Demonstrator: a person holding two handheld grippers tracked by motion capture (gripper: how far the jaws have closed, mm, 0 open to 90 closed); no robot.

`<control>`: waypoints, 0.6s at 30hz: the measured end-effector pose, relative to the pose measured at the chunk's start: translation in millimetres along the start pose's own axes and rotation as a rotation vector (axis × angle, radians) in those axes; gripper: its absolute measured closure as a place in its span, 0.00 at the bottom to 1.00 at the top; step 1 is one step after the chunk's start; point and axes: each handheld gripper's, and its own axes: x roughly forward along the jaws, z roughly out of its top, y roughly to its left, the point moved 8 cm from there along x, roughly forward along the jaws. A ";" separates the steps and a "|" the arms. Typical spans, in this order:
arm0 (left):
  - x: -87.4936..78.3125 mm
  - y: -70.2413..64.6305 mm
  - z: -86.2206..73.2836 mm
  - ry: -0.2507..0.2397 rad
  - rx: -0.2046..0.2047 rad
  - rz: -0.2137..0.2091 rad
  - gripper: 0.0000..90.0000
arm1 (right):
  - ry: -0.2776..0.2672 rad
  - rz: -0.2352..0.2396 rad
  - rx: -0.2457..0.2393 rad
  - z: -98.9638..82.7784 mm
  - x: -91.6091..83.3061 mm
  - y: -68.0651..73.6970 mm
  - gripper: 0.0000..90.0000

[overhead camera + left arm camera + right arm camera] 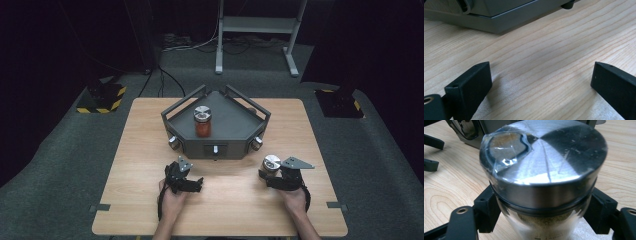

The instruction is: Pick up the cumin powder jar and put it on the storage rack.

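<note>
The right gripper [270, 175], at the lower right of the high view, has its jaws closed on the glass body of a spice jar [541, 182] just under the steel lid, and the jar stands upright on the table [150, 150]. The grey tray [235, 125] lies up and to the left of it (a second jar [202, 121] with red contents already stands inside). The left gripper [541, 82] rests low with jaws wide and empty, so the right hand is the one placed to lift.
</note>
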 end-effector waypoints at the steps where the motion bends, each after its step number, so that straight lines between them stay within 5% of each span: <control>1: 0.0 0.0 0.0 0.000 0.000 0.000 0.04 | -0.001 0.000 0.000 -0.1 -0.1 -0.3 0.30; 18: 0.0 0.0 0.0 0.000 0.000 0.000 0.04 | 0.009 -0.005 -0.019 1.4 -0.7 0.5 0.32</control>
